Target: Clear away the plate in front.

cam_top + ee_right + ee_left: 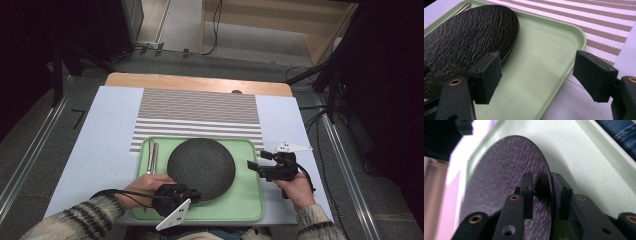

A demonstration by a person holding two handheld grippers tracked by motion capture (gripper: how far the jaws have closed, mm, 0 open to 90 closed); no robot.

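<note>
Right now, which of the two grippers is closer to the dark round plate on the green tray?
The left gripper: its jaws straddle the dark round plate's near rim. The right gripper stands apart, open, off the plate's right edge.

A brown-and-white striped woven placemat (200, 112) lies on the pale blue surface (107, 130); metal cutlery (152, 157) rests along the green plastic tray's (247, 192) left edge.

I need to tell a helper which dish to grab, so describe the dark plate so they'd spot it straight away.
On the table lies a green tray overlapping a striped mat. In the tray's middle sits the plate: round, flat, black and rough-textured. The slim metal cutlery along the tray's left side is its sole neighbour.
</note>
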